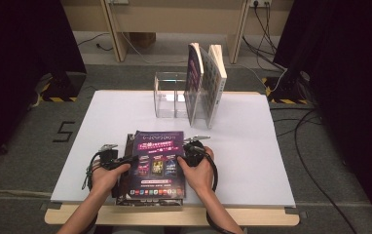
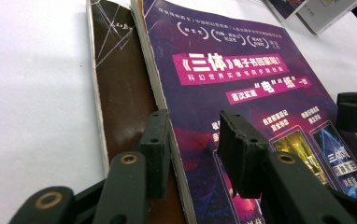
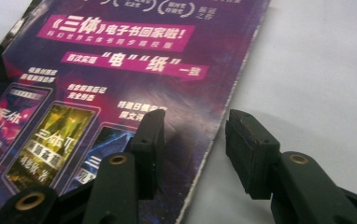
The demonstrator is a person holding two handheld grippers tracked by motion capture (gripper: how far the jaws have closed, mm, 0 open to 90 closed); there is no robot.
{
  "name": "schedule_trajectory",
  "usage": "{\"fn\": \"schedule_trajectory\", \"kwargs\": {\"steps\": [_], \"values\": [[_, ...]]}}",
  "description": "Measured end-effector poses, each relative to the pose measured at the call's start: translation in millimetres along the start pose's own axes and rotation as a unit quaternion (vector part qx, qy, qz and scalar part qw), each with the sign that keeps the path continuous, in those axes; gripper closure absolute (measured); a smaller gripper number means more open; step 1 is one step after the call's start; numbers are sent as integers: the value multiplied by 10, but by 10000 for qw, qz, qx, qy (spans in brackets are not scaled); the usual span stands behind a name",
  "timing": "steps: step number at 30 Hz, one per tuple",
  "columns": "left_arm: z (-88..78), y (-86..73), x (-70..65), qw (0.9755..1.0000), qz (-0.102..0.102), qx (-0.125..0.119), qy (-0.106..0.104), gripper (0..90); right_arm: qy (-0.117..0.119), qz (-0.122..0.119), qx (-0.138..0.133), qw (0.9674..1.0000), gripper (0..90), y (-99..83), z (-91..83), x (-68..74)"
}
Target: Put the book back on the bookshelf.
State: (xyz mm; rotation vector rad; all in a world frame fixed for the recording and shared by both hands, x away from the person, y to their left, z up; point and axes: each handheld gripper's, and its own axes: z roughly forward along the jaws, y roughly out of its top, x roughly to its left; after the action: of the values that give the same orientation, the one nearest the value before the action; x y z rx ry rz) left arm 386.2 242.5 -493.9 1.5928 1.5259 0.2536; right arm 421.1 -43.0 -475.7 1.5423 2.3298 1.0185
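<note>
**Both grippers at the purple book's edges**

Now your left gripper (image 2: 193,144) stands part open, jaws straddling the left edge of the glossy purple paperback book (image 1: 158,161), not pressing it. Your right gripper (image 3: 195,144) gapes likewise astride its right edge. The book lies on a brown book (image 2: 120,93), near the white table (image 1: 252,146) front.
</note>
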Motion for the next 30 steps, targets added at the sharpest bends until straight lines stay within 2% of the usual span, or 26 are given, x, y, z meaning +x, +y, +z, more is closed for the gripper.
{"fn": "schedule_trajectory", "kwargs": {"steps": [5, 8, 10, 16, 20, 22, 30], "values": [[-15, -6, -28, 10000, 15, 5, 33, 657, -24, -29, 24, 10000, 578, -5, -3, 16], [-21, -30, -52, 9999, -123, 67, -95, 660, -57, -41, 24, 10000, 573, -15, -13, 20], [-13, -32, -73, 9998, -131, 69, -161, 669, -100, -27, 28, 9999, 571, -20, -24, 12], [-9, -30, -111, 9999, -20, 63, -135, 708, -104, -14, 45, 9999, 569, -20, -34, -3], [-19, -56, -132, 9998, 154, 40, -102, 750, -97, -23, 61, 9999, 569, -17, -34, -3], [-20, -54, -130, 9995, 272, 28, -159, 780, -80, -13, 65, 9999, 568, -17, -36, -8], [-29, -41, -111, 9992, 225, 38, -318, 834, -61, 26, 29, 10000, 567, 22, -82, -49]]}}
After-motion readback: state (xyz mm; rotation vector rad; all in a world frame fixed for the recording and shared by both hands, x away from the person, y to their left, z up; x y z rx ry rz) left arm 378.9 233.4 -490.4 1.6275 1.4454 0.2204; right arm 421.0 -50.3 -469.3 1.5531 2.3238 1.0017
